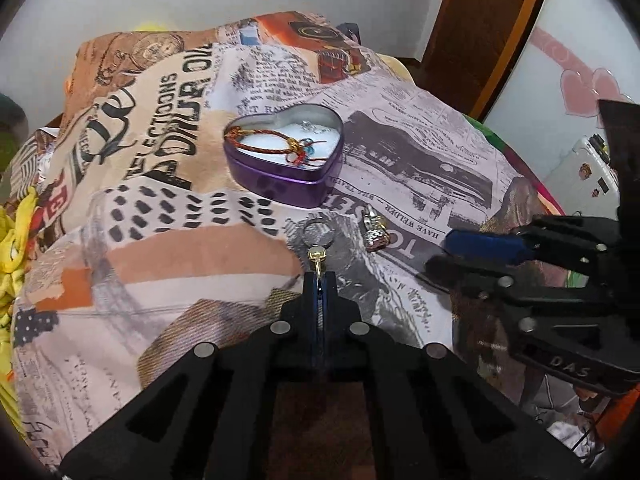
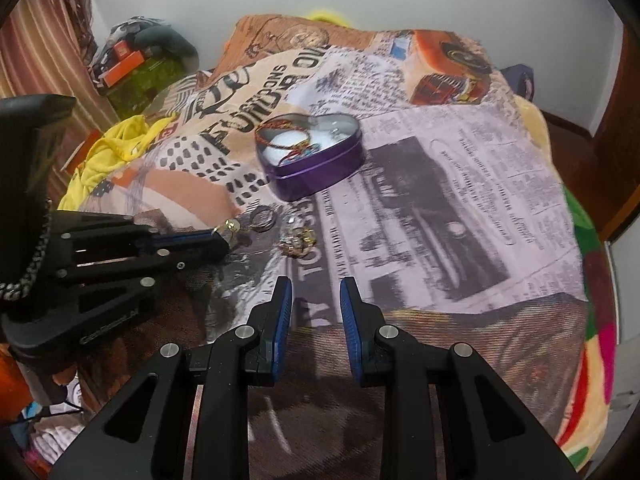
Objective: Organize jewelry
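Observation:
A purple heart-shaped tin [image 1: 288, 184] [image 2: 320, 176] stands open on the printed blanket. Inside it lies a red braided bracelet [image 1: 260, 138] [image 2: 280, 144] with some small silver pieces. My left gripper [image 1: 319, 276] [image 2: 222, 236] is shut on a small gold ring [image 1: 318, 258] [image 2: 230, 226], which sticks out past its tips, just in front of the tin. A silver ring [image 1: 318, 234] [image 2: 264, 214] and a gold and silver charm [image 1: 376, 228] [image 2: 298, 240] lie on the blanket beside it. My right gripper [image 2: 316, 284] [image 1: 444, 248] is open, with nothing between its blue pads, to the right of the left one.
The blanket [image 2: 460, 200] covers a bed that drops off at the right and near edges. A yellow cloth [image 2: 104, 152] lies bunched at the left. Boxes and clutter [image 2: 132, 60] sit by the striped curtain. A wooden door frame [image 1: 480, 32] stands at the back right.

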Tool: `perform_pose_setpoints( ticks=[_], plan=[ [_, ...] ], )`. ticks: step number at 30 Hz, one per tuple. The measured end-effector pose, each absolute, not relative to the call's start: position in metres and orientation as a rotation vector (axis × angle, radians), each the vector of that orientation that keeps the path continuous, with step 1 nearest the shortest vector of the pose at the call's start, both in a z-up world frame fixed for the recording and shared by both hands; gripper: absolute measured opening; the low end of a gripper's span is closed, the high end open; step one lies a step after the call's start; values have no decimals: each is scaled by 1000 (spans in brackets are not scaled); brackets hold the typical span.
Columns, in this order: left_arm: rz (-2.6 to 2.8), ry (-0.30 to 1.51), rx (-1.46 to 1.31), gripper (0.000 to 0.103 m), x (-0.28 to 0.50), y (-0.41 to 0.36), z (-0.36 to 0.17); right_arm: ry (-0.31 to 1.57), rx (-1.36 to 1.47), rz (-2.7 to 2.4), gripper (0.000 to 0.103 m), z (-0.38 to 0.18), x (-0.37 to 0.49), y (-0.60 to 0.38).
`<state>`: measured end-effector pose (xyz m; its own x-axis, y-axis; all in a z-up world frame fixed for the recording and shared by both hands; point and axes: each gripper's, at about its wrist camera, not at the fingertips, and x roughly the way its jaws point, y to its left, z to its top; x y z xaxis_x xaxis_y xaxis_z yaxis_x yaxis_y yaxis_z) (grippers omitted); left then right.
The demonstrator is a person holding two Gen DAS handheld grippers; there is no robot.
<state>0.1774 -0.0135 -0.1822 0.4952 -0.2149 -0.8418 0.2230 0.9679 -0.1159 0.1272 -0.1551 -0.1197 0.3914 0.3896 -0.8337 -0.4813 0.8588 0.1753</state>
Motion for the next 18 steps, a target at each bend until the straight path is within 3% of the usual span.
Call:
perform_pose_setpoints(
  ticks=[18],
  plan=[
    [-243, 962, -65, 1, 172, 16, -171, 1066, -98, 573, 22, -134, 142, -124]
  ],
)
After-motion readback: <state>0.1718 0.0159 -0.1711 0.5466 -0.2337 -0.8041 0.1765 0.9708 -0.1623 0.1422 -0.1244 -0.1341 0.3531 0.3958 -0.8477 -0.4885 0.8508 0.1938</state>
